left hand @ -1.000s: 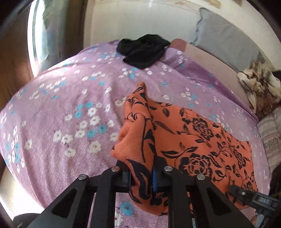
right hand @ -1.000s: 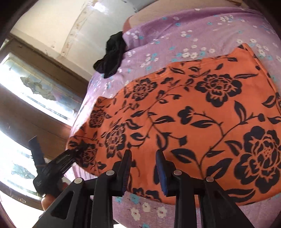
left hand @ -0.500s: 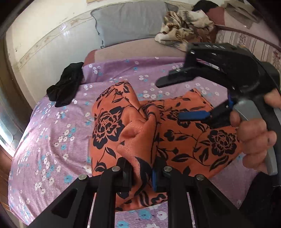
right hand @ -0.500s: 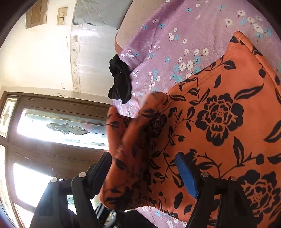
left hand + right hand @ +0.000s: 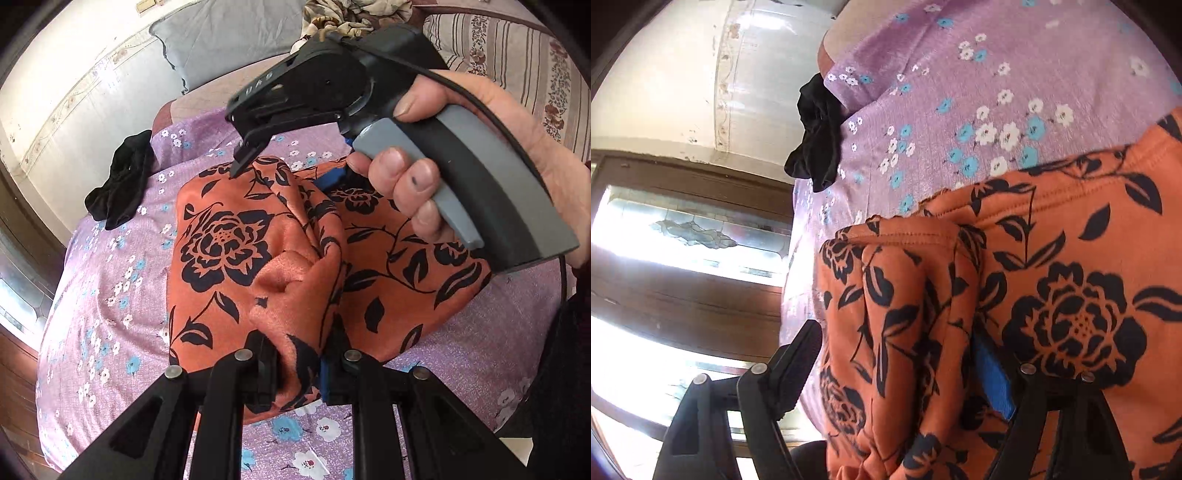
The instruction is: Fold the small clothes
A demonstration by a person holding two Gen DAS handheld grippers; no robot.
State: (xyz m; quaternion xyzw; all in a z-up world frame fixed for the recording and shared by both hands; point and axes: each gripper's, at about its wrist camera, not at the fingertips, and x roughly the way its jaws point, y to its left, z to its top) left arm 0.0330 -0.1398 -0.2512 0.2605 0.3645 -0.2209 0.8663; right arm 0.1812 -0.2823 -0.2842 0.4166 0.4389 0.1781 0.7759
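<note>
Purple floral bedspread (image 5: 110, 295) under everything, orange floral garment (image 5: 229, 251) bunched mid-bed, your left gripper (image 5: 299, 373) pinched tight on its near fold, your right gripper (image 5: 897, 369) jaws just opened wide, fabric hump between them ungripped, black cloth (image 5: 118, 184) at far edge

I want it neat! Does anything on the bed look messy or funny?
Yes. The orange flowered cloth is bunched into a lumpy ridge down its middle instead of lying flat, pinched at its near edge by the left gripper. A black garment sits crumpled at the far corner of the purple bedspread.
</note>
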